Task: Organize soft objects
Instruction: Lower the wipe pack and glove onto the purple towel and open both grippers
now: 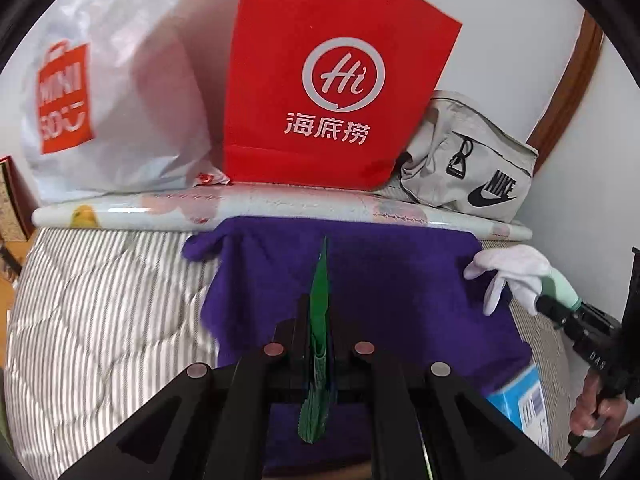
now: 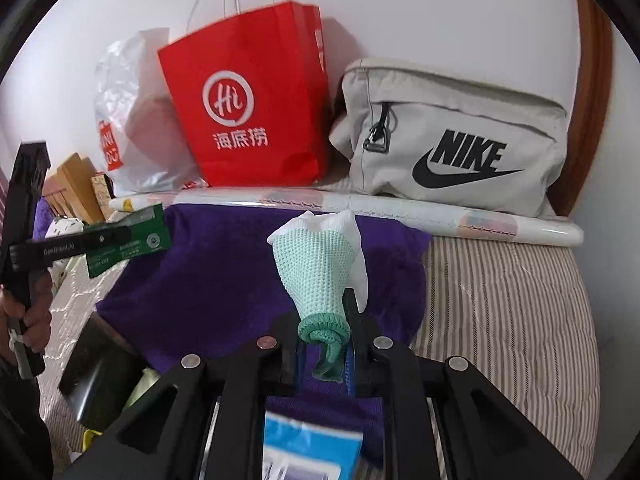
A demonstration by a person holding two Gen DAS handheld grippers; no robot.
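Two grips over the purple cloth [image 1: 400,288] — left hand-held gripper [image 1: 320,344] pinches a green packet [image 1: 322,300] (flat), right hand-held gripper [image 2: 322,344] a glove [image 2: 316,264].

1. The left gripper [image 1: 320,320] is matte black plastic, with angular linkage arms carrying four round silver pivot pins.
2. Seen from the right wrist view, its side bears small white lettering, too blurred to read surely.
3. The right gripper [image 2: 324,320] has the same black linkage and silver pins, with blue strips along its inner fingers.
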